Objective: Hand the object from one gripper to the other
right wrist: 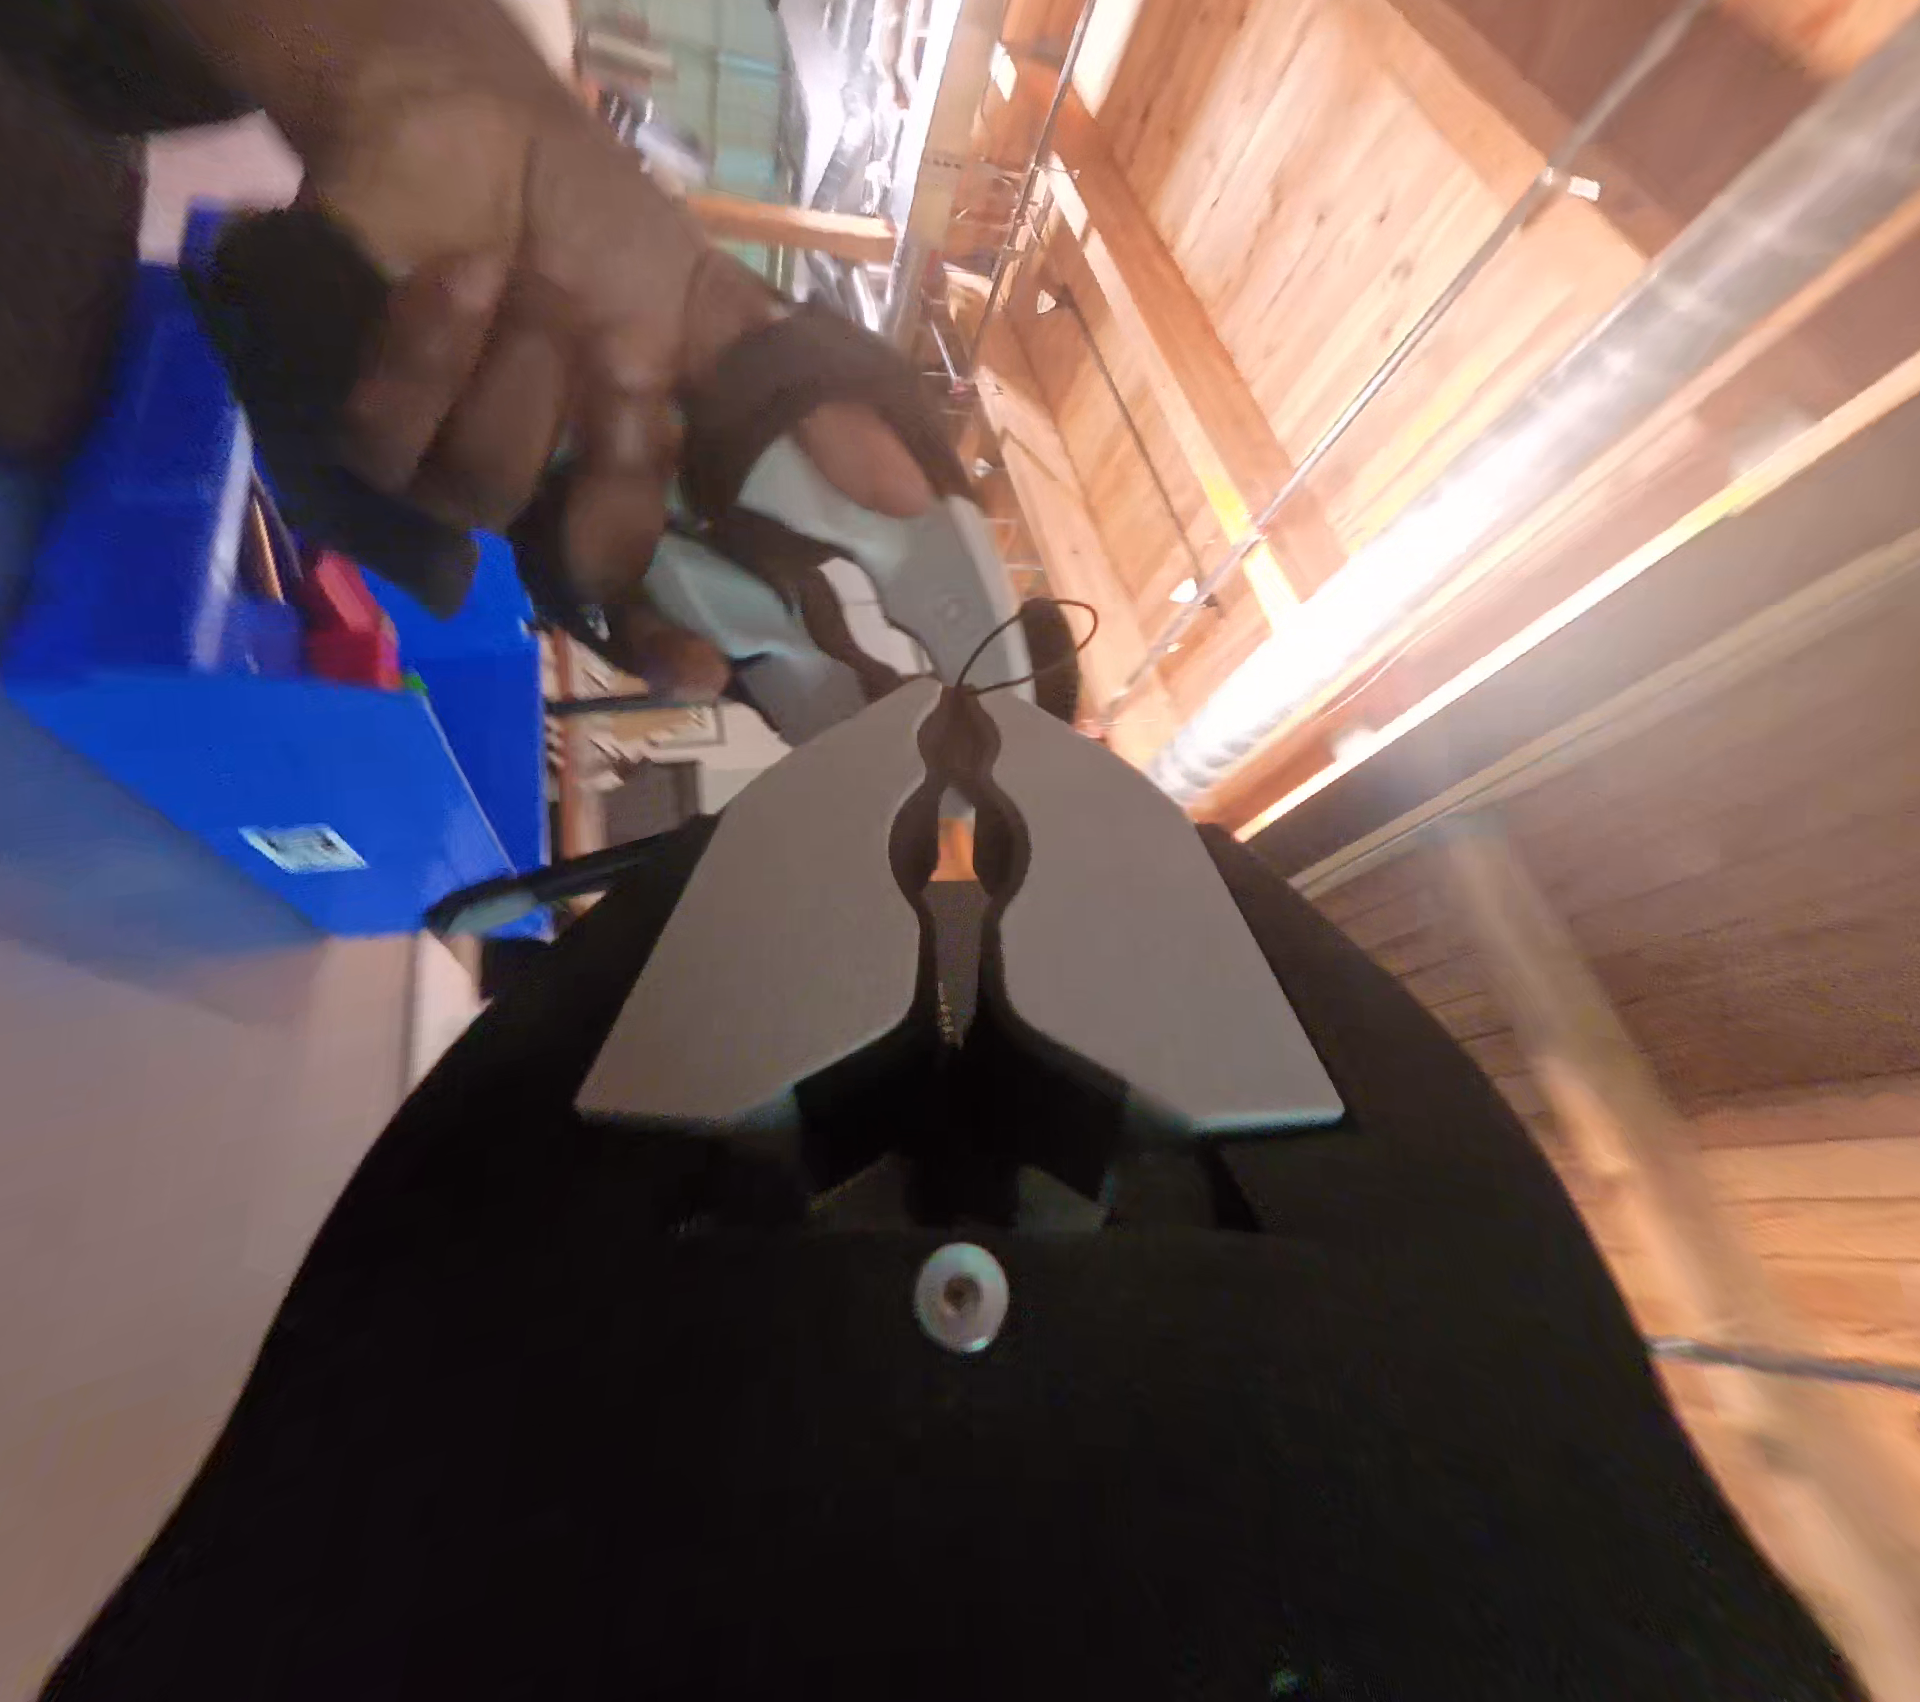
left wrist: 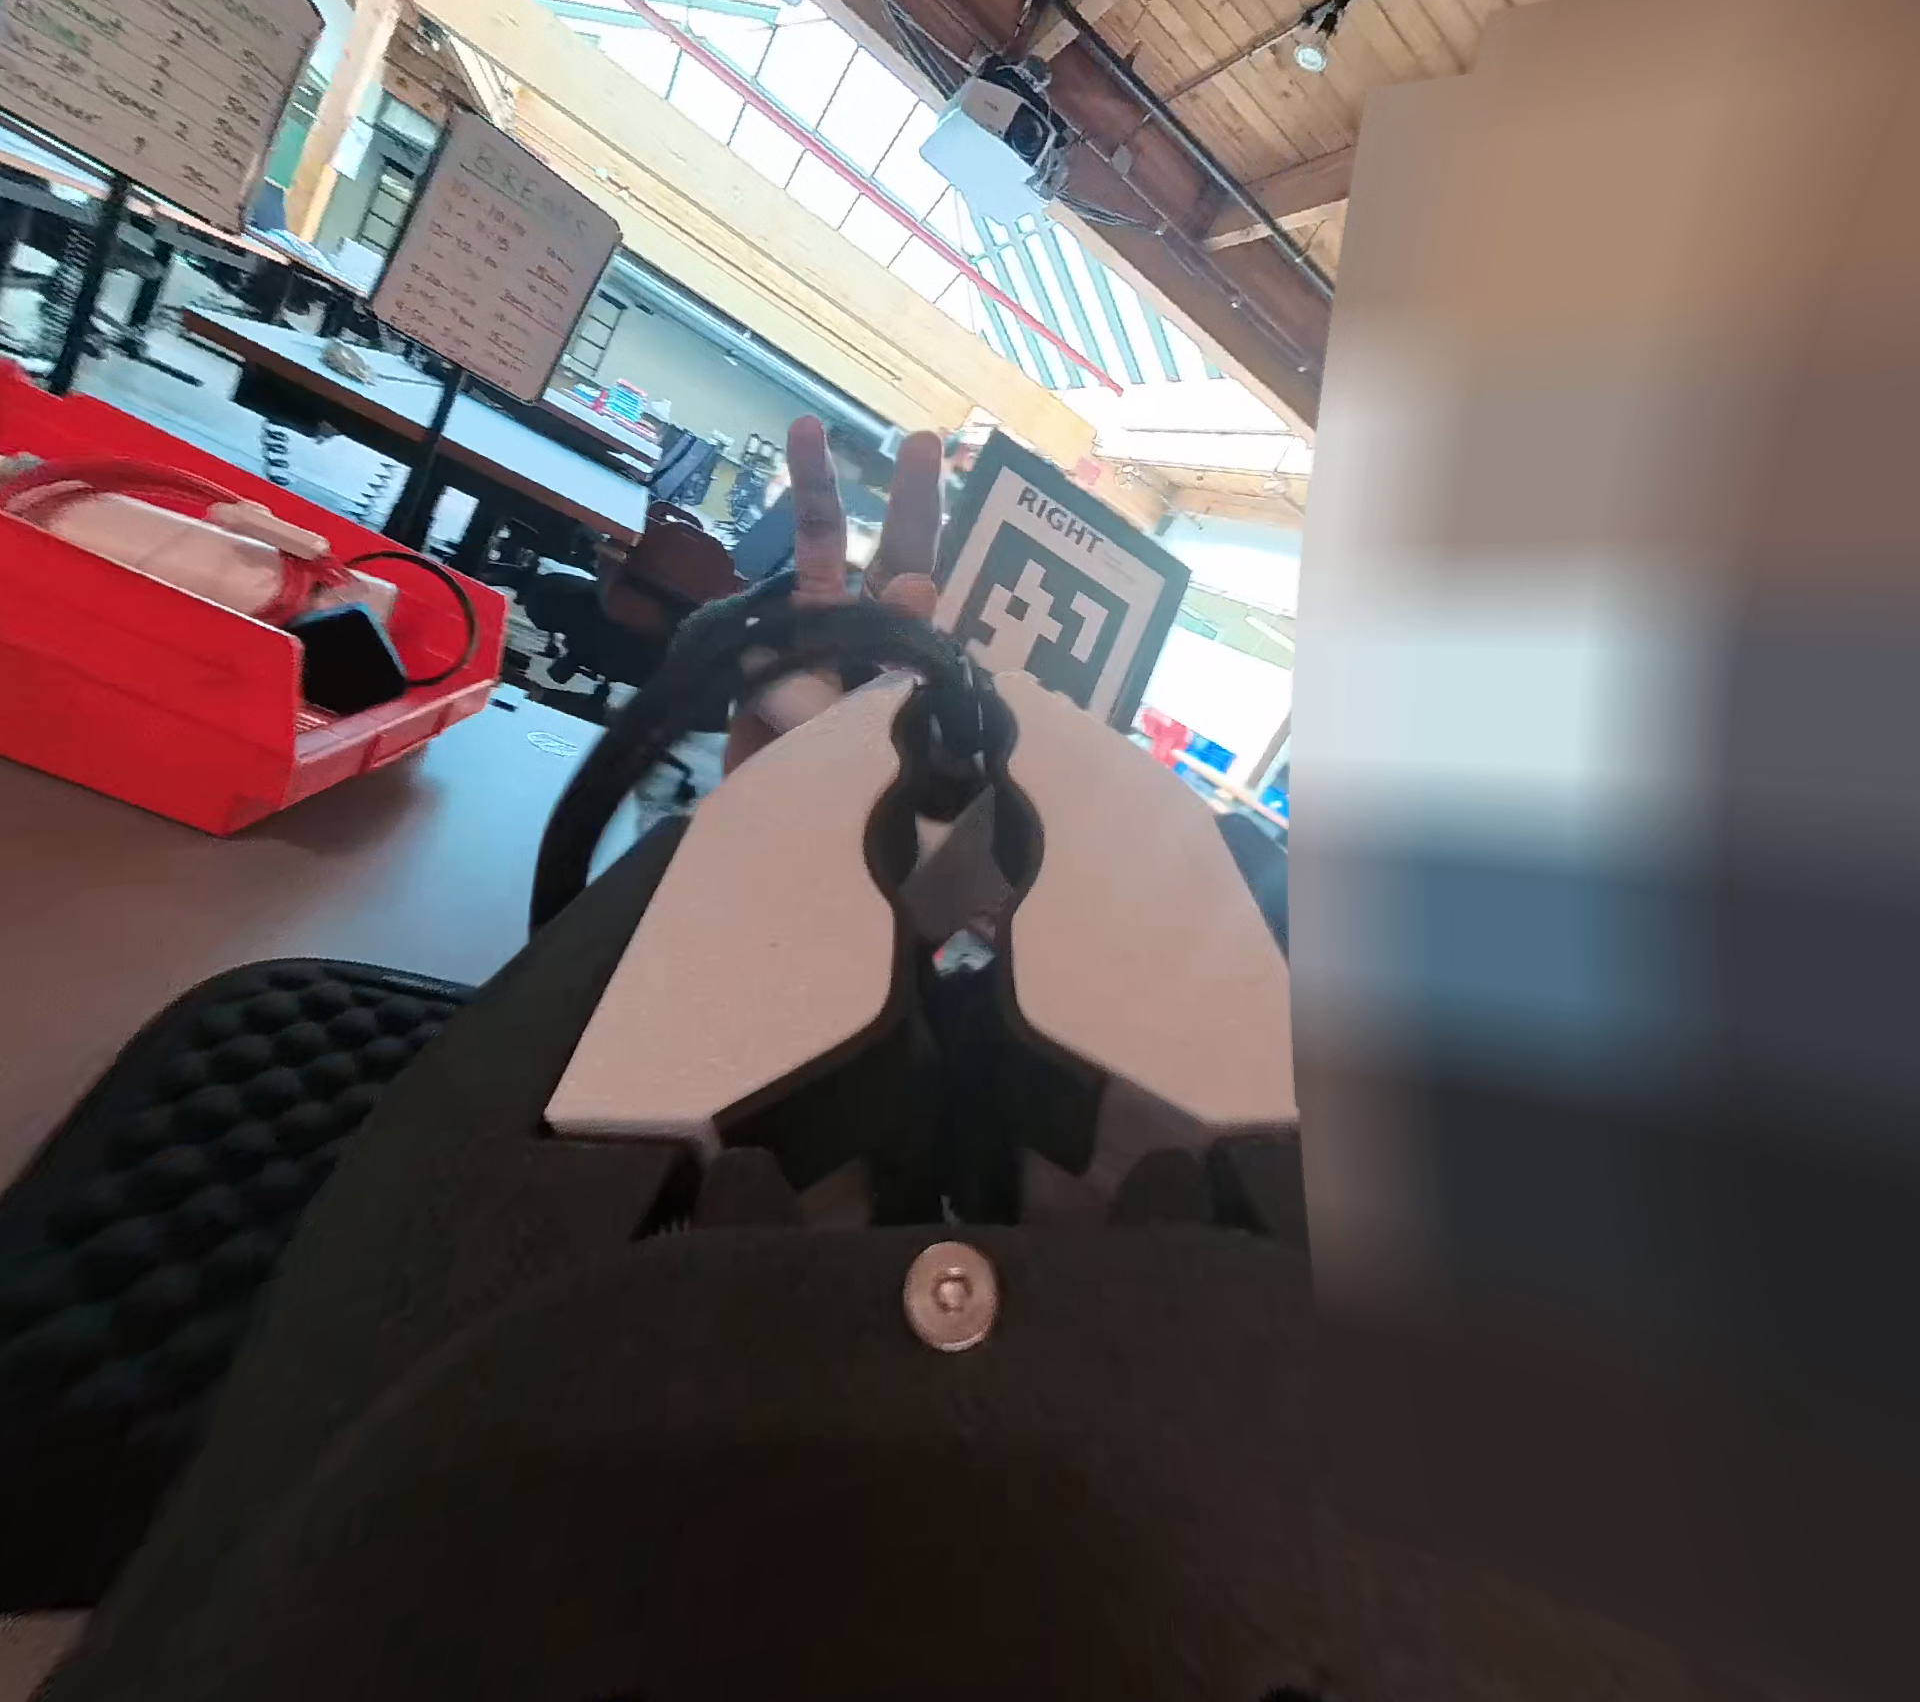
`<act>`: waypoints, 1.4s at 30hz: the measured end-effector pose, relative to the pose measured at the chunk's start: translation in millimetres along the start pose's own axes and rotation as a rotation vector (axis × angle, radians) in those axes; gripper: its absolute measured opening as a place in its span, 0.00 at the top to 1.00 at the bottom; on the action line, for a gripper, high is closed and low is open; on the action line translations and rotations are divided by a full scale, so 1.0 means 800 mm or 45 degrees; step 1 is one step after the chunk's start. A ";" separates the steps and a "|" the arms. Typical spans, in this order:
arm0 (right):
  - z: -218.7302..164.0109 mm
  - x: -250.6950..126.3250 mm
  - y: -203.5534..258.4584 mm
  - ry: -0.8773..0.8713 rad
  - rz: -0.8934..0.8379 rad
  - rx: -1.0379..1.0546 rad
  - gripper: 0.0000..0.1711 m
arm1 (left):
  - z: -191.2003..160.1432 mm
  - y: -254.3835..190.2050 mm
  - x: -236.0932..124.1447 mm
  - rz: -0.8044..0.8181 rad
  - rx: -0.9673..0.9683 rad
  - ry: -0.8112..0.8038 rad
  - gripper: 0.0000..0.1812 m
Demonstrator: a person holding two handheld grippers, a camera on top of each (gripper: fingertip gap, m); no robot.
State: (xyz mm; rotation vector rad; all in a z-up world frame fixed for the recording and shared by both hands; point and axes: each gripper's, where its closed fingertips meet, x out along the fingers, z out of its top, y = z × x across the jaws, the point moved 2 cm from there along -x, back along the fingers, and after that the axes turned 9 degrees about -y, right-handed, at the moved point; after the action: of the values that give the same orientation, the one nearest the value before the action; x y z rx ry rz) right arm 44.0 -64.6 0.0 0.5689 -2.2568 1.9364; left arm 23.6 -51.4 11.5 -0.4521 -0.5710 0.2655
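In the left wrist view my left gripper (left wrist: 943, 702) is shut on a bundle of black cable (left wrist: 665, 717) that loops out to the left of its tips. The right gripper's black-and-white marker board (left wrist: 1060, 603) stands just behind, with a hand's fingers (left wrist: 821, 509) beside it; that gripper's own fingers are hidden. In the right wrist view my right gripper (right wrist: 951, 696) is shut on a thin black loop of the cable (right wrist: 1023, 644). The left gripper's white fingers (right wrist: 883, 551) meet it tip to tip, held by a hand (right wrist: 468, 218).
A red bin (left wrist: 156, 686) with cables and a dark device stands on the brown table (left wrist: 312, 863) at left. A black padded mat (left wrist: 156, 1185) lies at lower left. A blue bin (right wrist: 208, 717) with small items sits left in the right wrist view. Whiteboards on stands are behind.
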 end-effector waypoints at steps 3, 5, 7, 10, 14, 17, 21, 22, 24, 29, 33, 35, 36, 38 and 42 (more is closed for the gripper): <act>-0.002 -0.006 -0.028 -0.048 -0.075 0.381 1.00 | 0.003 0.002 -0.015 0.040 0.245 0.111 0.90; -0.006 -0.011 -0.044 -0.090 -0.106 0.676 1.00 | 0.003 0.005 -0.026 0.110 0.511 0.208 0.87; -0.009 -0.015 -0.058 -0.142 -0.143 0.957 1.00 | 0.013 0.003 -0.030 0.191 0.850 0.188 0.86; -0.017 -0.017 -0.066 -0.176 -0.160 1.265 1.00 | 0.019 -0.011 -0.023 0.231 1.206 0.131 0.81; -0.021 -0.014 -0.061 -0.145 -0.117 1.386 1.00 | -0.002 -0.019 -0.001 0.195 1.143 0.171 0.81; -0.020 -0.009 -0.052 -0.075 -0.068 1.381 1.00 | -0.006 -0.016 0.008 0.206 0.973 0.135 0.83; -0.016 -0.003 -0.045 -0.014 -0.016 1.383 1.00 | -0.009 -0.006 0.010 0.246 0.944 0.145 0.88; -0.014 -0.002 -0.043 -0.002 -0.004 1.380 1.00 | -0.010 -0.007 0.010 0.242 0.951 0.142 0.93; -0.014 0.000 -0.043 0.013 -0.013 1.370 0.97 | -0.011 -0.007 0.010 0.235 0.934 0.152 0.96; 0.000 -0.004 -0.041 -0.134 0.120 1.759 0.82 | 0.000 -0.015 0.006 0.141 0.738 0.066 0.96; -0.007 -0.006 -0.048 -0.231 0.080 2.006 0.79 | 0.005 -0.017 0.005 0.067 0.596 -0.019 0.96; -0.018 -0.006 -0.056 -0.252 -0.043 2.025 0.73 | 0.012 -0.017 0.002 0.052 0.550 -0.068 0.96; -0.025 -0.006 -0.060 -0.251 -0.114 2.027 0.73 | 0.015 -0.018 0.001 0.046 0.541 -0.090 0.96; -0.034 -0.004 -0.051 -0.177 -0.124 2.071 0.77 | 0.023 -0.023 -0.002 0.011 0.529 -0.145 0.96; -0.009 0.013 -0.012 -0.156 0.157 2.164 0.78 | 0.023 -0.028 -0.001 -0.025 0.507 -0.174 0.96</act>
State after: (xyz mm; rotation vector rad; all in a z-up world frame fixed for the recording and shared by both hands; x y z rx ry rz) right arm 36.7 -60.8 13.4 0.5698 -0.0813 3.4526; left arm 14.8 -64.9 35.9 -0.0436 -0.6379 0.3840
